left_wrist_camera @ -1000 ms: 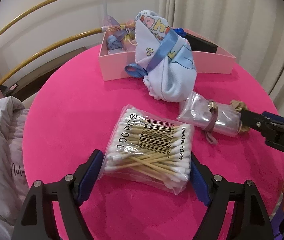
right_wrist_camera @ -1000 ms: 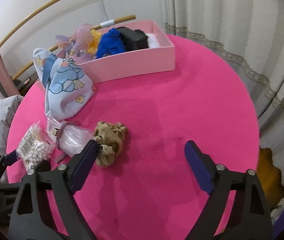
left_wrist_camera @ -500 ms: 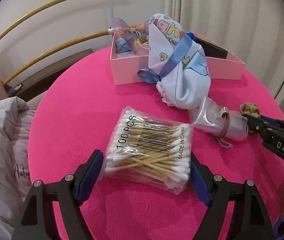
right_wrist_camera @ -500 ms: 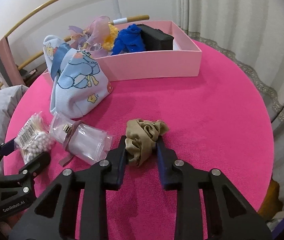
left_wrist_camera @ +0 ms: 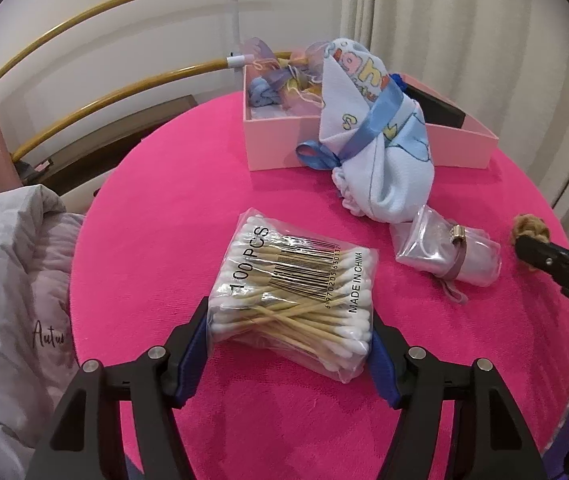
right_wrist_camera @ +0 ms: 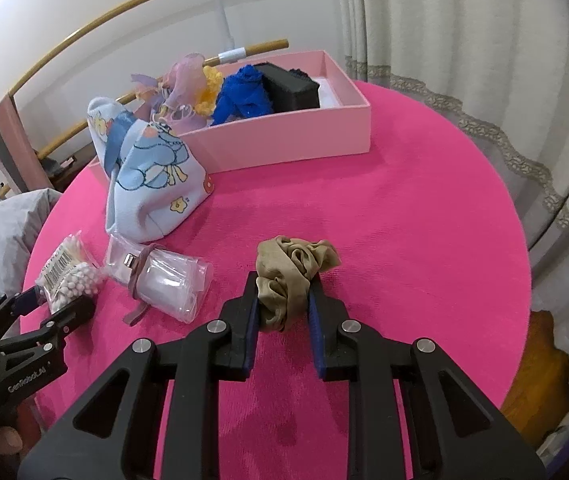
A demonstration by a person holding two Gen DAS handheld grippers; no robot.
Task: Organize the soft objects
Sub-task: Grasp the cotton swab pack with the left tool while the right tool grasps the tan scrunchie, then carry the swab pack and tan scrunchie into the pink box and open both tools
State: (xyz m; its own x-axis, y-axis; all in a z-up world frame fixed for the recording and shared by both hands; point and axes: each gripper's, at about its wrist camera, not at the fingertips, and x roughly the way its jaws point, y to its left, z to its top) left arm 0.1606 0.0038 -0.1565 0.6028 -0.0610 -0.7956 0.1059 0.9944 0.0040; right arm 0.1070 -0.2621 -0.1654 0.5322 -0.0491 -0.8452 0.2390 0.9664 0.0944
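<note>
Two items in hand for the pink box [right_wrist_camera: 284, 144] at the table's [right_wrist_camera: 424, 220] far side: right gripper [right_wrist_camera: 282, 310] clamped on tan scrunchie [right_wrist_camera: 290, 266]; left gripper [left_wrist_camera: 289, 342], just closing, pinches swab pack [left_wrist_camera: 296, 280].

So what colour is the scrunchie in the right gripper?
Tan scrunchie, clearest in the right wrist view.

Round table [right_wrist_camera: 424, 208], pink cloth | cotton-swab packet [left_wrist_camera: 296, 288] between left fingers [left_wrist_camera: 192, 356] | tan scrunchie [right_wrist_camera: 292, 268] between right fingers [right_wrist_camera: 250, 320] | clear pouch [right_wrist_camera: 164, 276], cartoon cloth bundle [right_wrist_camera: 152, 184] left of these | pink box [right_wrist_camera: 284, 140] beyond
</note>
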